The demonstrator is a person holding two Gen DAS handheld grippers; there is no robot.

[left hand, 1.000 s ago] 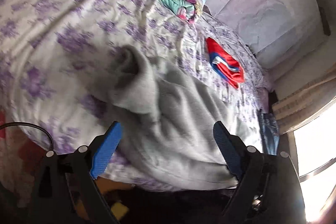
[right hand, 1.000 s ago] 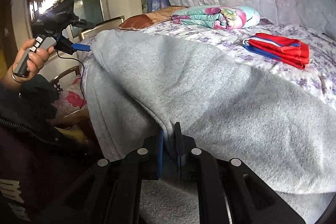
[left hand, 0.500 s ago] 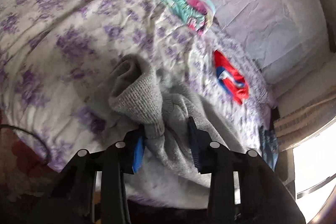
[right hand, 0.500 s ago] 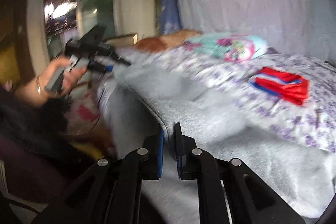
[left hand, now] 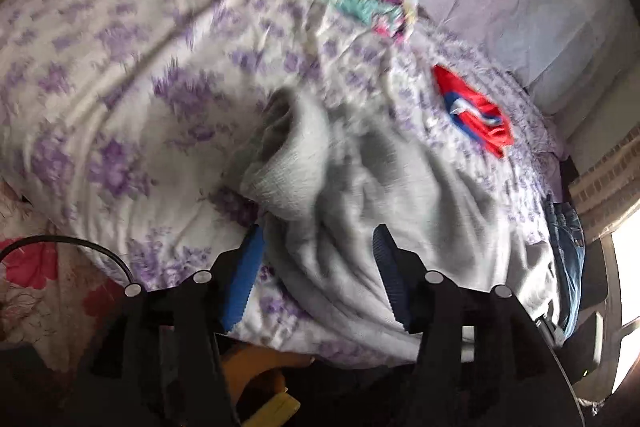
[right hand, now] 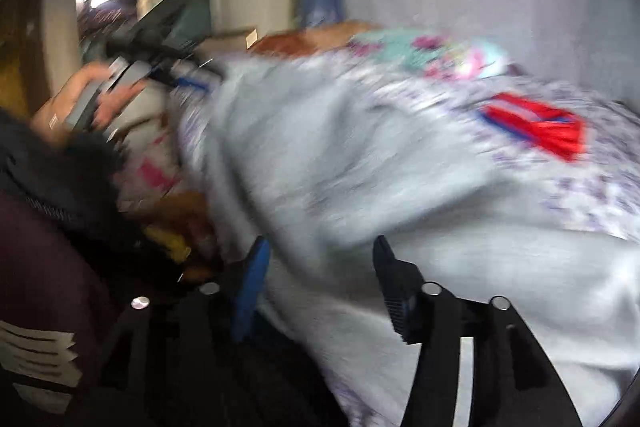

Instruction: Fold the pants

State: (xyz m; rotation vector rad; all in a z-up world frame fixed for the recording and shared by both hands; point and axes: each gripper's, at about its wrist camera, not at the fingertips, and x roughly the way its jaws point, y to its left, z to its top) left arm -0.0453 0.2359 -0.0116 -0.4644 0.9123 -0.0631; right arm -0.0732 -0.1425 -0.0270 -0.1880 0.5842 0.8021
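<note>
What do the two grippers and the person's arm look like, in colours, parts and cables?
Both the left gripper and the right gripper have black angular frames with round silver bolt heads and blue ribbed pads on the jaws. A thin black cable curves beside the left one. In the blurred right view, the bare hand grips a grey handle, with a dark sleeve below.

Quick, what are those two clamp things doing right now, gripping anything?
Left gripper: open, fingers either side of the bunched grey knit pants, not clamping.
Right gripper: open, the pants lie between its fingers.
</note>
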